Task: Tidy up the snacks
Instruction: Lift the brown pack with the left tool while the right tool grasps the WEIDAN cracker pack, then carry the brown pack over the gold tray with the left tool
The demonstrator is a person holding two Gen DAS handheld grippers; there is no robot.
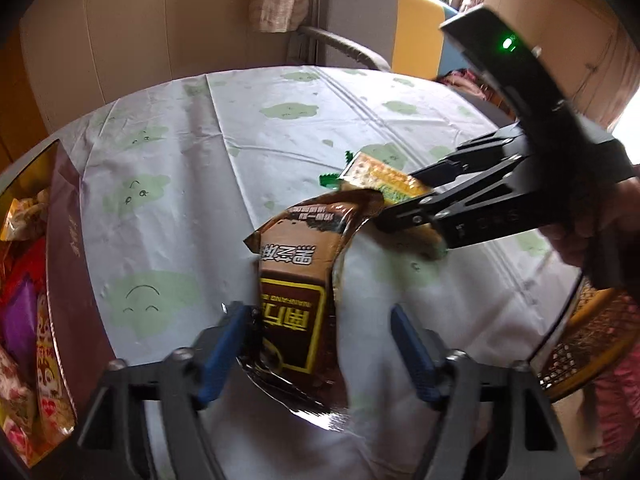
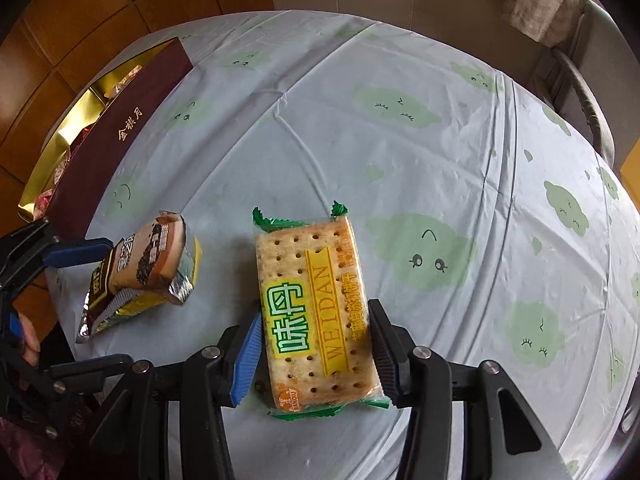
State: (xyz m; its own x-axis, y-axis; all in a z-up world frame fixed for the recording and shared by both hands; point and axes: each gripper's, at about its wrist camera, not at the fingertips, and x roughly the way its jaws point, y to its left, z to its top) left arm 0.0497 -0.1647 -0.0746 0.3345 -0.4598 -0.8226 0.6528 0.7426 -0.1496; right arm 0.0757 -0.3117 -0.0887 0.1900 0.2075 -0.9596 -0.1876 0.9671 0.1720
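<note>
The left gripper (image 1: pixel 320 344) reaches forward low over the table (image 1: pixel 248 128), its jaws spread wide. A brown snack pack (image 1: pixel 296 280) stands tilted between them, resting against the left pad (image 1: pixel 224 344) and well clear of the other; whether it is truly held cannot be told. Its wrapper bears large Chinese characters, upside down in the left view, above a yellow-framed dark panel.

The right gripper (image 2: pixel 316 352) points across the table with its fingers closed on the long sides of a cracker pack (image 2: pixel 316 308). In the left view it comes in from the right, level with the tabletop. The cracker pack has green crimped ends and reads "WEIDAN" on a yellow band, beside green Chinese characters; a small logo at the near corner is too small to read.

A maroon box (image 2: pixel 116 140) at the table's far left edge carries gold Chinese lettering down its side and holds more wrapped snacks (image 1: pixel 24 320).
</note>
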